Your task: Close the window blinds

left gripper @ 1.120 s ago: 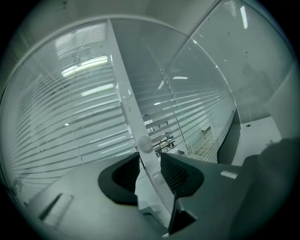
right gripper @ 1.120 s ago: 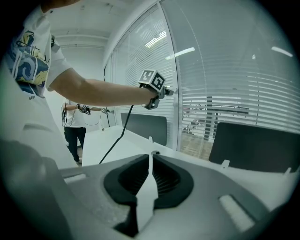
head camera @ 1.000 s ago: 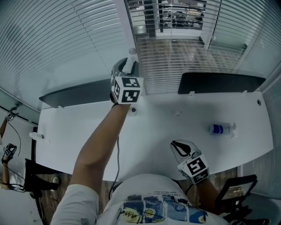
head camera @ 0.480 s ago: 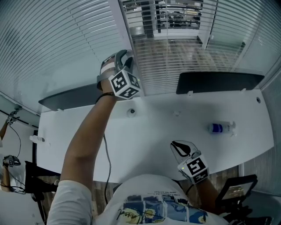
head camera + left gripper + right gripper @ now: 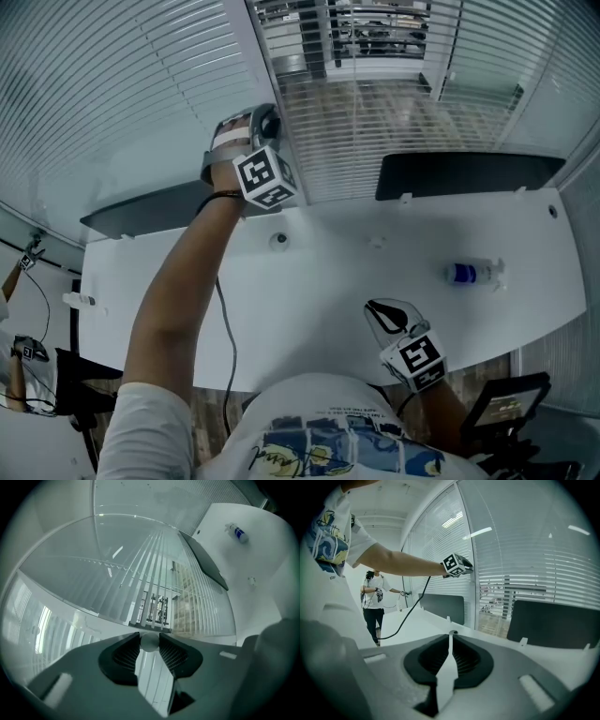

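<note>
Head view: the left tongs [image 5: 269,122] are reaching up to the window post [image 5: 255,47] beside the blinds [image 5: 375,141]. They are far nearer it than the right tongs [image 5: 386,314], which are hovering low over the worktop [image 5: 309,281].

Left gripper view: the jaws, having just been closing, are pinching a white knob [image 5: 150,642] at their tips. The blinds are lying straight ahead beyond it.

Right gripper view: the jaws are resting together, gripping nothing.

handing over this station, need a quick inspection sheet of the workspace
surface: white desk, small round hole near its back
job's things: blinds, slats open at the middle pane; knob
clutter: bottle lying on the desk
grippers: left gripper has just been closing, shut on the knob; right gripper shut, empty
cables: cable hanging from the left gripper
surroundings: dark panels behind the desk; another person
</note>
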The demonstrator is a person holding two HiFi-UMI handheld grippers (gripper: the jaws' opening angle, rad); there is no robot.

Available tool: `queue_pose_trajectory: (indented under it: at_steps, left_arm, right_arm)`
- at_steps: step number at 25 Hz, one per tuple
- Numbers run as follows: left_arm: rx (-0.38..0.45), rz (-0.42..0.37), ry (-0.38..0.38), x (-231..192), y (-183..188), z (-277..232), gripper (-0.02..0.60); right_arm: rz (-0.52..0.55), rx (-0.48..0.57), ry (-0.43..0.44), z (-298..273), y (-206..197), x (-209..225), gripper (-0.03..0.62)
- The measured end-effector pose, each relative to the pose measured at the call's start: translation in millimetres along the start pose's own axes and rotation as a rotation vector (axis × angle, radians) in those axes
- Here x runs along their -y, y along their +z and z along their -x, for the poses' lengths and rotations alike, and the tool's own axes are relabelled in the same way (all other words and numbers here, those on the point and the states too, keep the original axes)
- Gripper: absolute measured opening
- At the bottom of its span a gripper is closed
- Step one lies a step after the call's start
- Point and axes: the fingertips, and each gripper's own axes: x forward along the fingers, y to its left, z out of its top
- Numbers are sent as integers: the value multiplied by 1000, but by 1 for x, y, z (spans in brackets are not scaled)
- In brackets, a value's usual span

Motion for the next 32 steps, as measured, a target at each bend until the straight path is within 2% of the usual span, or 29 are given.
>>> queue_pose_trajectory:
  at_steps: [3,7,22,26,32]
  left_arm:
    - [9,26,2,-1,2,4,124]
    - [15,109,13,-4,4,7,126]
    - [22,763,68,-15,-2,16,126]
    - [25,898,72,-18,-5,18,126]
    - [35,1055,69,-20,-7,20,126]
  right_arm:
    - [0,-5,1,0,-2,0,14]
    - [3,-6,7,-1,-1,-3,14]
    - [-3,-16,20,-2,-8,-6,14]
    - [2,-11,18,-2,-8,-5,14]
    - [3,-9,18,-2,-7,-5,15]
